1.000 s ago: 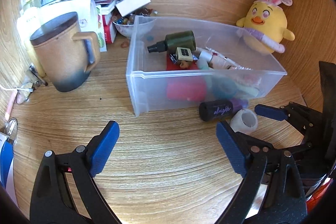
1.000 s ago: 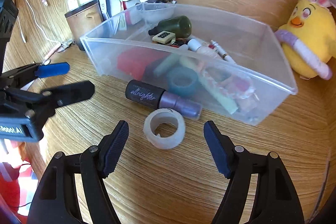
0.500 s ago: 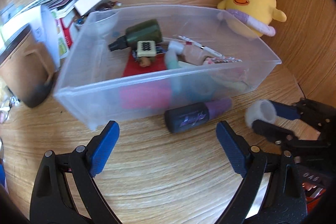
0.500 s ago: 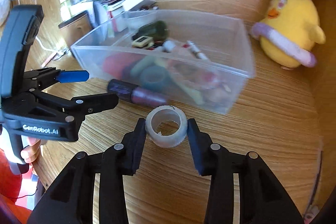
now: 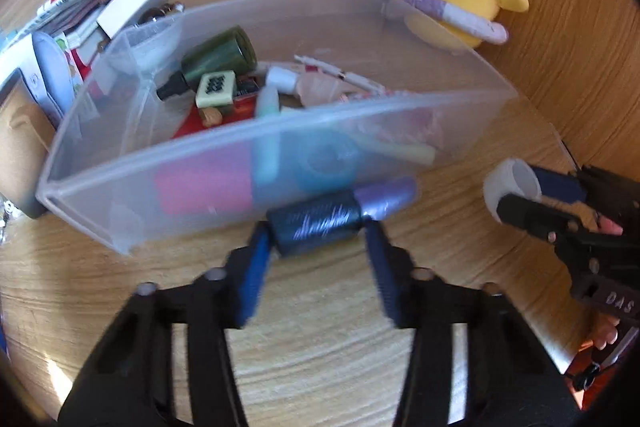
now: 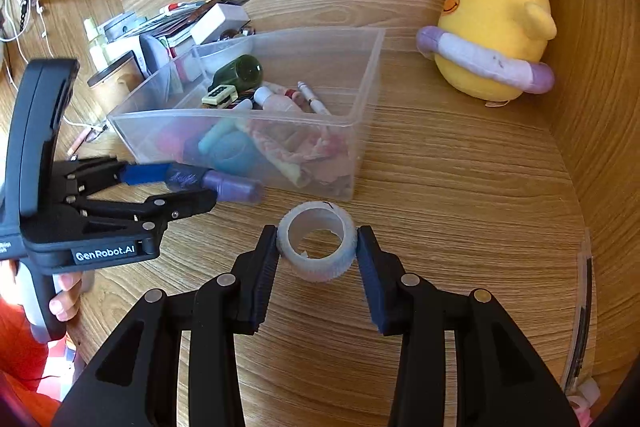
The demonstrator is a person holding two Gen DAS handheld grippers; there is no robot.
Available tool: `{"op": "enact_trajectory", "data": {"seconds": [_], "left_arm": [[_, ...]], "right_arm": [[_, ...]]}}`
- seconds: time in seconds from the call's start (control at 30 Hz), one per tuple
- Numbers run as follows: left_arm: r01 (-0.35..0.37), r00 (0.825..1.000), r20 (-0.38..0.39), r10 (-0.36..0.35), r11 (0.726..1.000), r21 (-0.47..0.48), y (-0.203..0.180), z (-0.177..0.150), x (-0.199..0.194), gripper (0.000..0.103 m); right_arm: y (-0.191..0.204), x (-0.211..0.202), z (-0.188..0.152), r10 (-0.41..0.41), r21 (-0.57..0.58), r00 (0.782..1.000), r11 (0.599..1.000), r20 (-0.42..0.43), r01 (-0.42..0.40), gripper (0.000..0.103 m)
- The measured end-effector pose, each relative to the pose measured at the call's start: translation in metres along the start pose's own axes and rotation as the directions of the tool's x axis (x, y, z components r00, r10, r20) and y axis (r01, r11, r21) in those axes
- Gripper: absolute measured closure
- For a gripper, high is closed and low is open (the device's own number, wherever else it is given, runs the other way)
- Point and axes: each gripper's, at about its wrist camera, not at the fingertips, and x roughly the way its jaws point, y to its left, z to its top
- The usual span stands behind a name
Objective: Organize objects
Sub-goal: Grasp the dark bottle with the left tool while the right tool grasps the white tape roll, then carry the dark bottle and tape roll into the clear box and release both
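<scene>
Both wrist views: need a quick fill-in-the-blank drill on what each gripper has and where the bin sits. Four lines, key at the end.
1. The right gripper is shut on a white roll of ____.
2. The dark spray bottle with the purple cap lies between the fingers of the ____ gripper.
3. The green bottle lies inside the clear plastic ____.
4. Beyond the bin, against the wooden wall, stands a yellow plush ____.

Missing words: tape; left; bin; chick
</scene>
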Motion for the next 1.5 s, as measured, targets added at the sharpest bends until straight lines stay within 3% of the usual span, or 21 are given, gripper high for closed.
{"op": "enact_trajectory", "data": {"seconds": [0.2,0.3,0.37,0.43,0.63,0.67,0.8,0.9,1.3,1.5], "left_arm": [[0.058,0.998,-0.018,-0.057,0.998,0.033,-0.007,-0.021,-0.016,0.066],[0.047,0.999,-0.003,-0.047,0.997,0.058,-0.009,-0.022,-0.026,0.065],[0.034,0.999,0.017,-0.035,0.997,0.067,-0.010,-0.017,-0.031,0.054],[0.028,0.998,0.048,-0.032,0.997,0.075,-0.011,-0.011,-0.033,0.037],[0.068,0.996,0.044,-0.077,0.982,0.176,-0.035,0.006,-0.016,0.036],[0.066,0.997,0.032,-0.073,0.981,0.183,-0.038,0.008,-0.011,0.037],[0.087,0.996,-0.015,-0.086,0.979,0.184,-0.039,0.006,0.001,0.065],[0.098,0.995,-0.019,-0.096,0.982,0.163,-0.036,-0.001,0.001,0.076],[0.060,0.993,0.095,-0.065,0.997,0.053,-0.014,-0.032,-0.044,0.078],[0.052,0.983,0.176,-0.053,0.999,0.008,-0.003,-0.027,-0.074,0.078]], "right_arm": [[-0.004,-0.001,-0.001,0.001,0.013,1.000,1.000,0.002,-0.001,0.067],[-0.007,-0.001,-0.002,0.003,0.019,1.000,1.000,-0.001,-0.003,0.066],[-0.008,-0.001,-0.002,0.008,0.026,1.000,1.000,-0.002,-0.008,0.066],[-0.008,-0.002,-0.002,0.009,0.029,1.000,1.000,0.001,-0.009,0.066],[-0.004,-0.005,-0.004,0.012,0.025,1.000,1.000,0.006,-0.012,0.066],[-0.003,-0.006,-0.004,0.012,0.023,1.000,1.000,0.007,-0.012,0.066],[0.001,-0.011,-0.005,0.006,0.014,1.000,1.000,0.014,-0.007,0.066],[0.003,-0.013,-0.005,0.006,0.006,1.000,1.000,0.017,-0.006,0.066],[0.017,-0.020,0.007,0.018,-0.024,0.998,1.000,0.054,-0.017,0.066],[0.031,-0.029,0.019,0.024,-0.053,0.995,0.998,0.094,-0.019,0.066]]}}
